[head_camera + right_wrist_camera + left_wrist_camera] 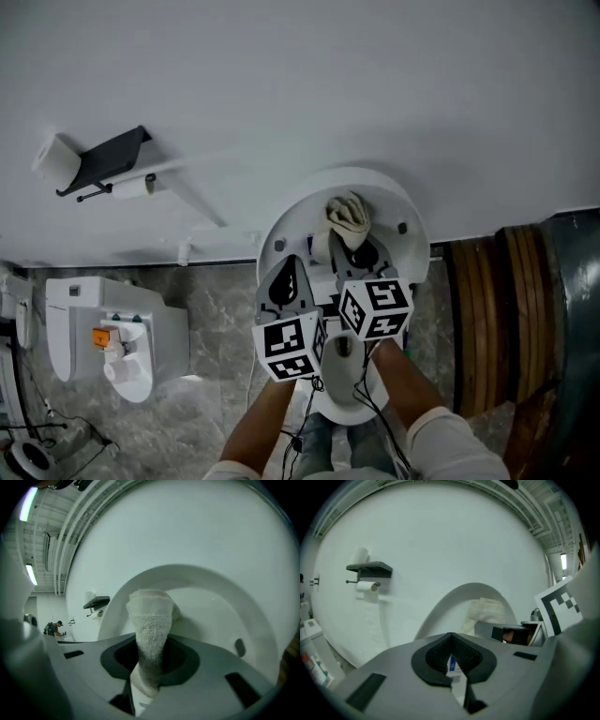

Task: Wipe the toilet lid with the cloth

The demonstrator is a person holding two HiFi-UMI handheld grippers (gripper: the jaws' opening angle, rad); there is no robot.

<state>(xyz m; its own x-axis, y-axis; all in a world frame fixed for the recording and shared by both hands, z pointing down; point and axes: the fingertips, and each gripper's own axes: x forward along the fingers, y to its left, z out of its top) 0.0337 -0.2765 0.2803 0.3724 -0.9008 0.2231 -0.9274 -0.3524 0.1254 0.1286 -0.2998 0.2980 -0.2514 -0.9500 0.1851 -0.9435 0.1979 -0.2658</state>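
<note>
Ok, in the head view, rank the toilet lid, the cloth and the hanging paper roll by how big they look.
1. toilet lid, clearly the largest.
2. cloth.
3. hanging paper roll, smallest. It looks farther from the camera than the cloth, so this last ranking is unsure.

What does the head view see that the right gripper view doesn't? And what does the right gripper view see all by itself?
Only the head view: a second white toilet with an orange part, brown wooden rings and the person's forearms. Only the right gripper view: long ceiling lights and a small faraway person. Both: the round white toilet lid, the beige terry cloth shut in the right gripper, and the black wall shelf with paper rolls.
</note>
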